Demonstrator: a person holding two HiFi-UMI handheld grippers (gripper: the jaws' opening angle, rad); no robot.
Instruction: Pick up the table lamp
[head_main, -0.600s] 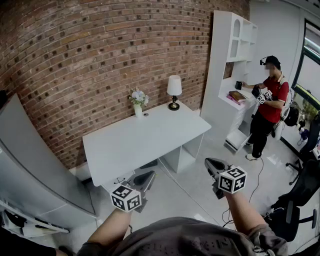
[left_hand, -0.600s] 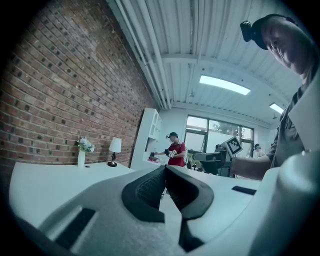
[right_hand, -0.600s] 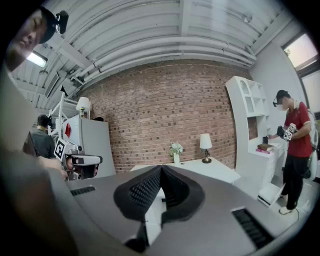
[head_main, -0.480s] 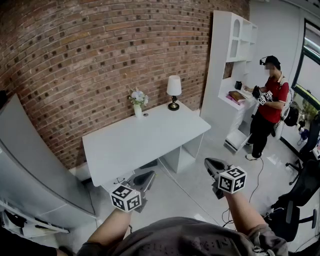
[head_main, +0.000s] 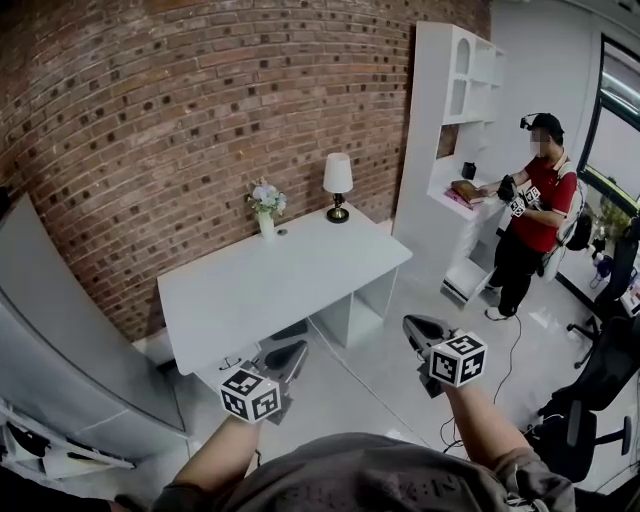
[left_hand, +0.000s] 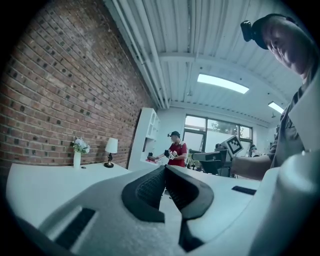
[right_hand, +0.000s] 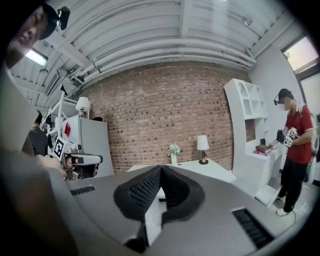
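Note:
The table lamp (head_main: 337, 184), white shade on a dark base, stands at the far right corner of the white desk (head_main: 270, 285) against the brick wall. It also shows small in the left gripper view (left_hand: 110, 150) and the right gripper view (right_hand: 203, 147). My left gripper (head_main: 285, 360) hovers off the desk's near edge, jaws shut and empty. My right gripper (head_main: 420, 330) hangs over the floor to the right of the desk, also shut with nothing in it. Both are far from the lamp.
A white vase of flowers (head_main: 265, 204) stands left of the lamp. A tall white shelf unit (head_main: 445, 130) rises right of the desk. A person in a red shirt (head_main: 535, 215) stands by it. A grey cabinet (head_main: 60, 330) is at the left, a black chair (head_main: 600, 390) at the right.
The view has shifted slightly, so the desk and lamp sit a little further left and lower in frame. Both grippers keep nearly the same places.

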